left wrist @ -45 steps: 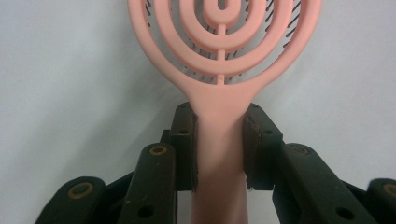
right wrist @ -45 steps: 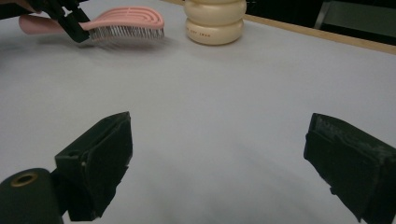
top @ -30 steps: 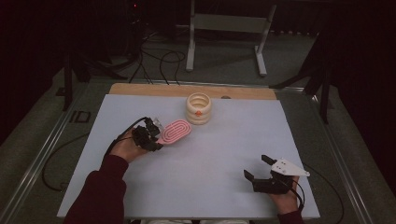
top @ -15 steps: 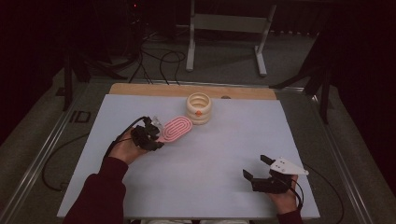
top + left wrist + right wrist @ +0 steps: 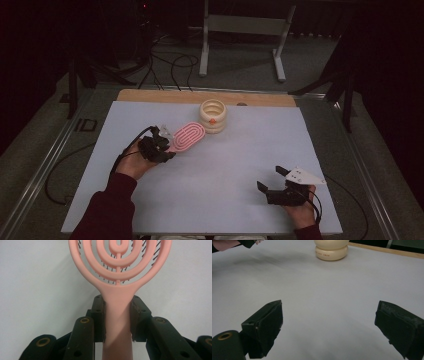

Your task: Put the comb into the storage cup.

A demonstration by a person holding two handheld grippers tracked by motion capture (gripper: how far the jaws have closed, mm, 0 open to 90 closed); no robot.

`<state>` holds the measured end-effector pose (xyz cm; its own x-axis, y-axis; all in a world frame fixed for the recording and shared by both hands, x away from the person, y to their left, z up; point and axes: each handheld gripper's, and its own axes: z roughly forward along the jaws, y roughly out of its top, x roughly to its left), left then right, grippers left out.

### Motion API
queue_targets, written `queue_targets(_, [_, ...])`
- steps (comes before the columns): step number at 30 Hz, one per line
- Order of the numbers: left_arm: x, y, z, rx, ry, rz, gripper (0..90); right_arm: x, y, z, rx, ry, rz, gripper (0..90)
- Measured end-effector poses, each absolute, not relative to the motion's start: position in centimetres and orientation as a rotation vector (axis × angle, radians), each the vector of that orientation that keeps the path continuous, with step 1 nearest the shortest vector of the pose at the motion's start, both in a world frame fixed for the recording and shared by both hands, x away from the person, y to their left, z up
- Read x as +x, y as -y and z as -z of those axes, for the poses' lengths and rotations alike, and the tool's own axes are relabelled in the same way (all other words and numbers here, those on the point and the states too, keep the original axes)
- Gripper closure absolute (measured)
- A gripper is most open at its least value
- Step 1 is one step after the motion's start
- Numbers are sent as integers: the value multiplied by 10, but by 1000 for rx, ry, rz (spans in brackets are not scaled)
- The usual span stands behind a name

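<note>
A pink hairbrush (image 5: 187,137) with ring-shaped ribs lies over the white table, its head toward a cream ribbed pot (image 5: 213,116). My left gripper (image 5: 161,148) is shut on the brush's handle; in the left gripper view the handle (image 5: 117,315) sits pinched between both pads, with dark bristles under the head. My right gripper (image 5: 270,179) rests near the table's front right edge, open, with nothing between its fingers (image 5: 265,326). The cream pot (image 5: 332,248) stands far ahead of it.
A wooden strip (image 5: 205,97) runs along the table's back edge. Behind the table are a metal stand (image 5: 242,30) and cables on the floor. A cable (image 5: 131,145) trails from the left gripper. White tabletop (image 5: 240,150) stretches between the two grippers.
The left gripper has carried the brush slightly toward the table's front and left, away from the pot. The right gripper has barely shifted.
</note>
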<state>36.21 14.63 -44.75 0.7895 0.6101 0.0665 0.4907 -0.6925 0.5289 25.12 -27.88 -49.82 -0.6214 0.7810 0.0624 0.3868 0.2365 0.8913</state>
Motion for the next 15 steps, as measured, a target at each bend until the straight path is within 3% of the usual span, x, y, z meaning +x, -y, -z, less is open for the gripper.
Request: queue_targets(15, [355, -147, 442, 2442, -821, -379, 697, 267, 274, 487, 1078, -2150, -1366, 80])
